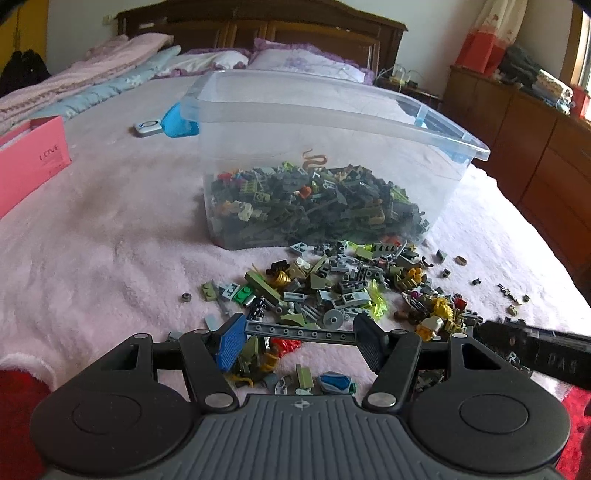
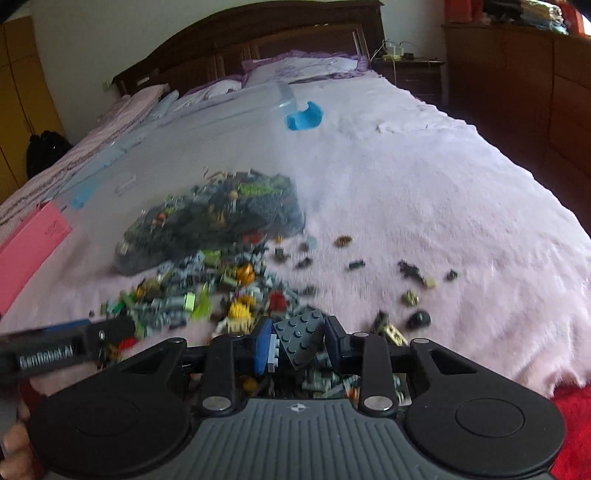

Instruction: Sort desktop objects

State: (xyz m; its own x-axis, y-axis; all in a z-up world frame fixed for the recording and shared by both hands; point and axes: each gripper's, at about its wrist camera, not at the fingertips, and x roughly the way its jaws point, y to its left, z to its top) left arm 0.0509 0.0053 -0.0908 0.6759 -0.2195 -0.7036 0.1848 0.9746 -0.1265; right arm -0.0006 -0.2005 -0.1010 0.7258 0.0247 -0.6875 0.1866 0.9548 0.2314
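The left gripper [image 1: 301, 341] is clamping a long grey studded plastic beam [image 1: 301, 333] by its two ends, just above the scattered pile of small toy bricks [image 1: 351, 288] lying on the fluffy pink blanket [image 1: 110, 258] before the clear plastic bin [image 1: 314, 166]. The right gripper [image 2: 297, 347] is pinching a dark grey studded plate [image 2: 301, 338] across its edges. Both pieces are looking light, rigid and slick, so gripping flat opposite sides is probably suiting them best.

We've got the bin [image 1: 332, 147] sitting mid-bed [image 1: 92, 240], half full of bricks, with the loose brick pile [image 1: 343, 284] spilled right in front of it. A box [image 1: 29, 162] lies at the bed's left edge, pillows [image 1: 303, 61] behind by the headboard [image 1: 258, 26].
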